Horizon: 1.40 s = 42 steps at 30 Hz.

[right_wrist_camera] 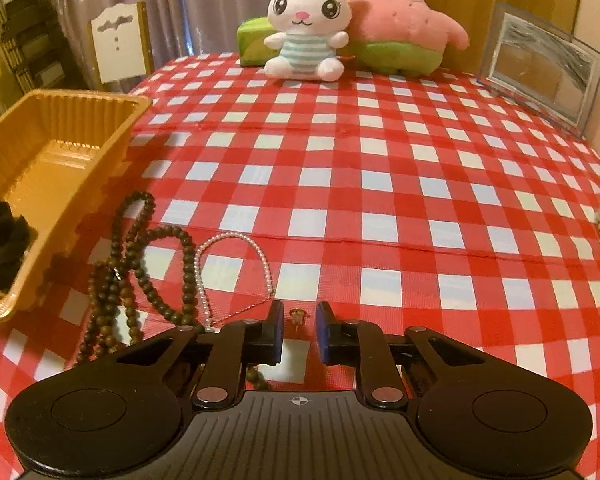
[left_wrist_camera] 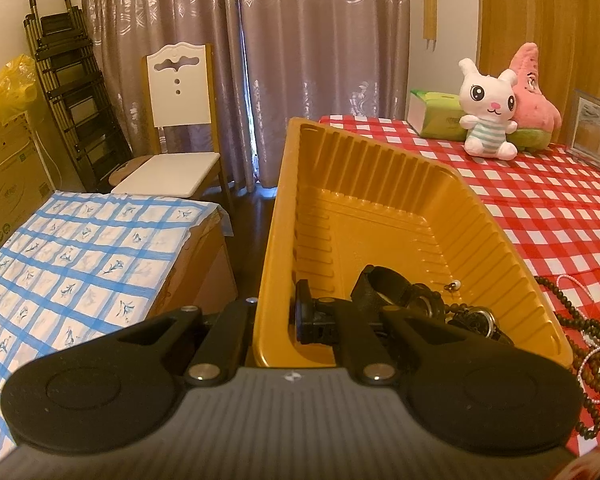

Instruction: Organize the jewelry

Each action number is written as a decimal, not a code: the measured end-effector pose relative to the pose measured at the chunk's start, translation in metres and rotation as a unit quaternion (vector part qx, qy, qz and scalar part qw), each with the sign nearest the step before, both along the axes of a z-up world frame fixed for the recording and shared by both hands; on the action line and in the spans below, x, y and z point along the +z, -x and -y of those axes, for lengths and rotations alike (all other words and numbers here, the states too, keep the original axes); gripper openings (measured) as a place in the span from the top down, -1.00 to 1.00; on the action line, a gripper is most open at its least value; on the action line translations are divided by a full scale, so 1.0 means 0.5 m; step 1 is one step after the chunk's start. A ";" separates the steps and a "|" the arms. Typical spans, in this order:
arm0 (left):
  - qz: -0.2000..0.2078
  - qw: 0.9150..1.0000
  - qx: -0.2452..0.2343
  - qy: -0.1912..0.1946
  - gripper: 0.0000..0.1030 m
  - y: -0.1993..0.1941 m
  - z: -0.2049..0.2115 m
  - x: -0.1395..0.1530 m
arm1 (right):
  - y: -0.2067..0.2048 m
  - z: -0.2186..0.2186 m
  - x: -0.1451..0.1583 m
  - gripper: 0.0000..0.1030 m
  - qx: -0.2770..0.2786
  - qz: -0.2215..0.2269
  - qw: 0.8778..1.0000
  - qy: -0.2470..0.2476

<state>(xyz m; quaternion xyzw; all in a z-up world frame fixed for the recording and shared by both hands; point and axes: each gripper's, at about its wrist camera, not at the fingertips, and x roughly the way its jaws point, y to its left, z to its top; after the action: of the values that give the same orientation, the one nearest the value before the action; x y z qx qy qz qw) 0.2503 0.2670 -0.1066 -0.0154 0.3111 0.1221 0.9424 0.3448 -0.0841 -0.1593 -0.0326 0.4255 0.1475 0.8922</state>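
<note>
At the table's near edge, right gripper (right_wrist_camera: 298, 334) open around earring (right_wrist_camera: 297, 314); left gripper (left_wrist_camera: 274, 320) clamping gold tray (left_wrist_camera: 380, 184) wall. Next: pinch gently.

Left gripper (left_wrist_camera: 274, 322): matte black, two round discs at the base, angled link arms with silver pivot screws, grey ribbed housing bearing a small white crosshair mark, black block fingertips (left_wrist_camera: 306, 320). Right gripper (right_wrist_camera: 298, 334): same build, black discs, silver screws, ribbed grey housing, crosshair mark, dark blue-black pads (right_wrist_camera: 274, 336).
</note>
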 end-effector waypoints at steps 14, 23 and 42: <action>0.000 1.000 -0.001 0.000 0.92 -0.001 0.000 0.000 | -0.007 -0.034 -0.022 0.81 0.021 0.012 0.998 0.051; 0.000 1.000 -0.002 -0.001 0.92 0.000 0.001 0.000 | -0.004 -0.035 -0.024 0.81 0.021 0.013 0.998 0.054; 0.006 1.000 -0.016 0.001 0.94 0.000 0.003 0.005 | 0.041 -0.075 0.108 0.81 0.045 0.038 0.995 -0.080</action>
<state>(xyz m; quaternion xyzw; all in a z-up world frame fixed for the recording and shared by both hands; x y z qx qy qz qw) 0.2505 0.2653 -0.1041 -0.0122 0.3057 0.1067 0.9460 0.3245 -0.0465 -0.1051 0.0145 0.3763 0.2195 0.9000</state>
